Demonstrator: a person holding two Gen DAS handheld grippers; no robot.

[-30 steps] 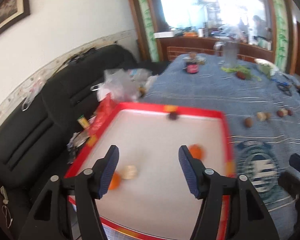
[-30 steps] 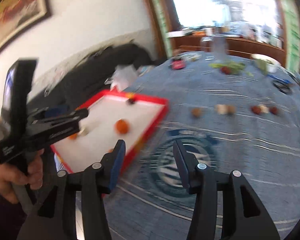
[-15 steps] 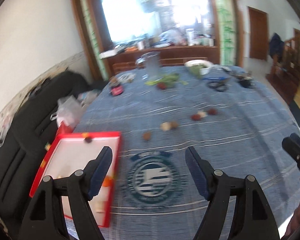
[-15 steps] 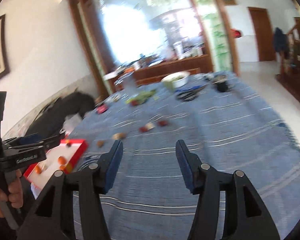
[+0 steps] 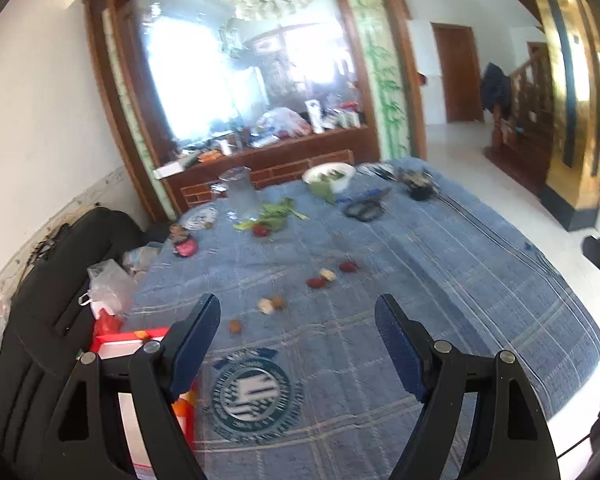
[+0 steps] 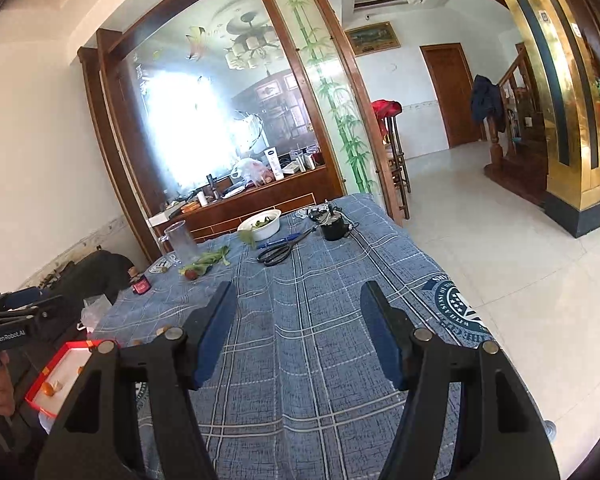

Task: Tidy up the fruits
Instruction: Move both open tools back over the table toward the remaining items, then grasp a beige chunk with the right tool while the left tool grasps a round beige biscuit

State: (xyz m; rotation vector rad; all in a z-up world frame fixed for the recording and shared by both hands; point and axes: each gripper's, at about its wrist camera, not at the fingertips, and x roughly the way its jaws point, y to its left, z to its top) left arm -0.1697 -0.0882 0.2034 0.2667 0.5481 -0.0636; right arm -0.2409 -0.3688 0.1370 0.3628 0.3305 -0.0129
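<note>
Counter (image 5: 440,280) under blue plaid cloth carries scattered small fruits (image 5: 320,278), a red-rimmed tray (image 6: 54,364), scissors (image 6: 278,252), white bowl (image 6: 260,224), clear jug (image 6: 180,240) and greens (image 5: 274,216).

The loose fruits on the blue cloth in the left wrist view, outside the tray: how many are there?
6 in a diagonal line: one nearest, a touching pair, then two and one red. Another red one lies by the leaves; blur may hide more.

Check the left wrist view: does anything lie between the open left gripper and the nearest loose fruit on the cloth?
Nothing visible does. The left gripper is open above bare cloth, and the nearest fruit lies just beyond its left finger, with the tray off to the left.
</note>
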